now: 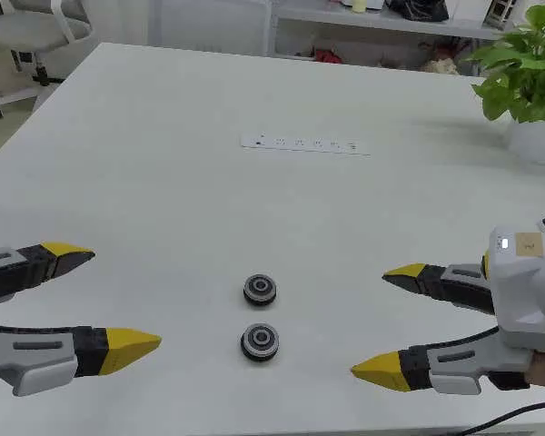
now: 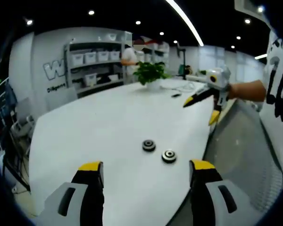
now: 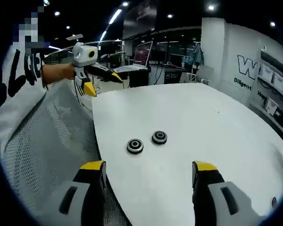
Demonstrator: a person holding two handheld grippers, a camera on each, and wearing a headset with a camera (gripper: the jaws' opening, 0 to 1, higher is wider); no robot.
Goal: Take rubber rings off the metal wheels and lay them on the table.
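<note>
Plainly the task is at its opening step. Both pairs of fingers stand spread and empty, the left gripper point(image 1: 123, 298) and the right gripper point(image 1: 371, 321) hovering over the bench point(image 1: 163, 182) near its front edge, one on either side of the two wheels. The near wheel point(image 1: 260, 342) and the far wheel point(image 1: 260, 290) lie flat, just apart, each with its dark rubber ring point(image 1: 245, 344) on, and both are clear of either gripper.

I judge the next move to be a closing-in. One gripper would steady a wheel while the other catches the ring's thin rim, which calls for fine fingertip placement.

Farther off, the head view gives a power strip point(image 1: 300, 143) and a potted plant point(image 1: 527, 73). The left gripper view adds shelving point(image 2: 92, 66) with bins. The right gripper view adds what looks like an open laptop point(image 3: 144, 54).
</note>
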